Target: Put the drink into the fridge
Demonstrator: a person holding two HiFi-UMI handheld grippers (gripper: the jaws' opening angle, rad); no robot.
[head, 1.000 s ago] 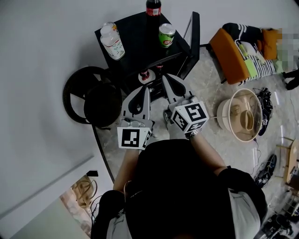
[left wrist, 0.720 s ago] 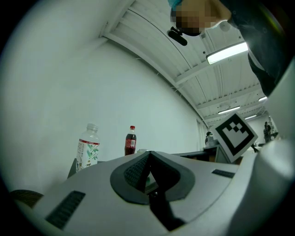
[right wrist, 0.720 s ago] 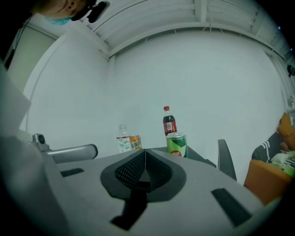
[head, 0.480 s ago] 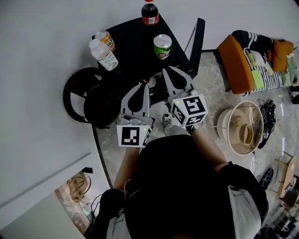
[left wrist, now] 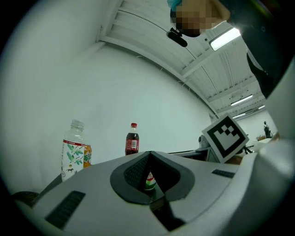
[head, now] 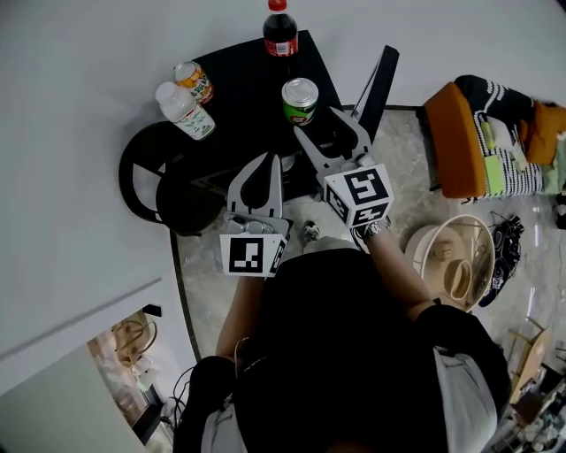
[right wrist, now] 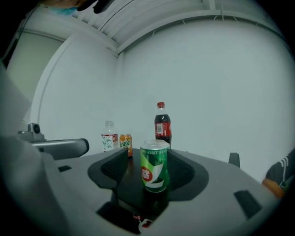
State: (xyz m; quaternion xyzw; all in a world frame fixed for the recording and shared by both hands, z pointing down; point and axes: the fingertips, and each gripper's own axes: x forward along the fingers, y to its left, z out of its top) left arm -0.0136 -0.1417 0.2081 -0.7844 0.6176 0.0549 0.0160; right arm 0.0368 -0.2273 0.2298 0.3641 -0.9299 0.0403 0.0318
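A green drink can (head: pixel 300 100) stands on the black fridge top (head: pixel 248 84), with a cola bottle (head: pixel 280 26) behind it and an orange can (head: pixel 193 81) and a clear bottle (head: pixel 181 111) to the left. My right gripper (head: pixel 323 128) is open, its jaws having just been opening. In the right gripper view the green can (right wrist: pixel 154 166) stands just ahead, framed between the jaws with no pad touching it. My left gripper (head: pixel 265 168) is shut on nothing, short of the fridge; the green can (left wrist: pixel 150 181) peeps through its jaw notch.
The fridge door (head: pixel 380 84) stands open at the right of the fridge. A black round object (head: pixel 164 181) leans at the left against the white wall. An orange seat with striped cloth (head: pixel 460 142) and a beige basket (head: pixel 455 257) sit on the floor to the right.
Both grippers have moved forward toward the fridge top. The right gripper's jaws have gone from shut to open, now close to the green can. The left stays shut.
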